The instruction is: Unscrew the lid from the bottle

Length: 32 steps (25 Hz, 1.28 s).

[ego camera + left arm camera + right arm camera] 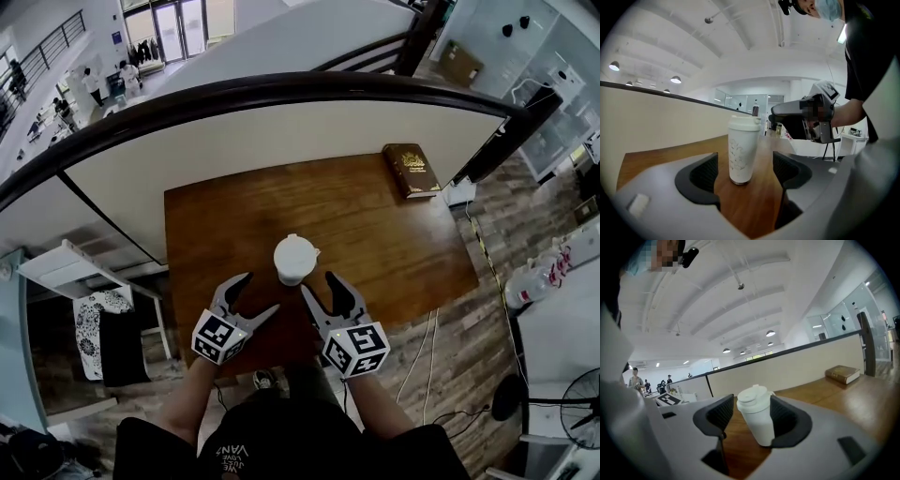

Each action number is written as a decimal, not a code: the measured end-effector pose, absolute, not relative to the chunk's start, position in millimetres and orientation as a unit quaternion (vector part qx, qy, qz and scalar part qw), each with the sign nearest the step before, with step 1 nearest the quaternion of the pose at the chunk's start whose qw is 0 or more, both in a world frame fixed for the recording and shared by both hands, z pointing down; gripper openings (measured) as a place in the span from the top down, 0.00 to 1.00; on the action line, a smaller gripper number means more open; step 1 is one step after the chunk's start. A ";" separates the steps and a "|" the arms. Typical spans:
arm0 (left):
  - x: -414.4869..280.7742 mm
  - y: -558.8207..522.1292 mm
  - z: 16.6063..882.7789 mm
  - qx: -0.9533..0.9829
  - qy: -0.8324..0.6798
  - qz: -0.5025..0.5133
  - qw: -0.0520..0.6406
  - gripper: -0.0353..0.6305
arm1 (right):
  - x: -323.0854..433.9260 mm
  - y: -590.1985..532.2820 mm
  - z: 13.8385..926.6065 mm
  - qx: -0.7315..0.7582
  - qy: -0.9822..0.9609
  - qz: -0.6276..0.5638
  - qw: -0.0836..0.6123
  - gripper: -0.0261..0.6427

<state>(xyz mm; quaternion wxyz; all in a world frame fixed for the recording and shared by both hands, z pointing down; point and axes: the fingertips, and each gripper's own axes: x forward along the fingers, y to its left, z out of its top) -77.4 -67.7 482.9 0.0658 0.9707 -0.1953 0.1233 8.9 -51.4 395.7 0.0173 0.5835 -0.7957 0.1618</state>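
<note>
The white bottle [295, 260] stands straight up on the brown table [375, 234], near the edge close to the person. From the person it is at 12 o'clock. Its lid [292, 249] is on top and looks shut tight. So the job has not really begun, I think.

The right gripper [317, 284] is the nearer one. The bottle is at 11 o'clock from it, just past its tips. In the right gripper view the bottle [761, 425] sits in the gap between the jaws, close to the right-hand one. There is clear space on the other side. The jaws are apart and do not squeeze it. I cannot tell if that one jaw touches it.

The left gripper [262, 292] has its jaws very wide and holds nothing. The bottle is at 1 o'clock from it. In the left gripper view the bottle [740, 154] stands a bit ahead of the jaws, not yet between them.

Both grippers point almost flat, at the side of the tall bottle. The lid [752, 397] is higher up. I think one gripper must hug the body while the other goes up to turn the lid.

A book [411, 170] lies far off at 2 o'clock.
</note>
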 end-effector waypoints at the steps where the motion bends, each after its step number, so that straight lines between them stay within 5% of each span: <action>1: -74.0 -70.6 488.5 0.971 -0.190 0.128 0.063 0.42 | 6.6 -53.8 397.0 0.578 -0.800 0.160 0.020 0.64; 32: 11.8 -111.1 520.9 0.985 -0.139 0.089 0.040 0.38 | -4.8 -96.8 410.1 0.528 -0.839 0.120 0.055 0.54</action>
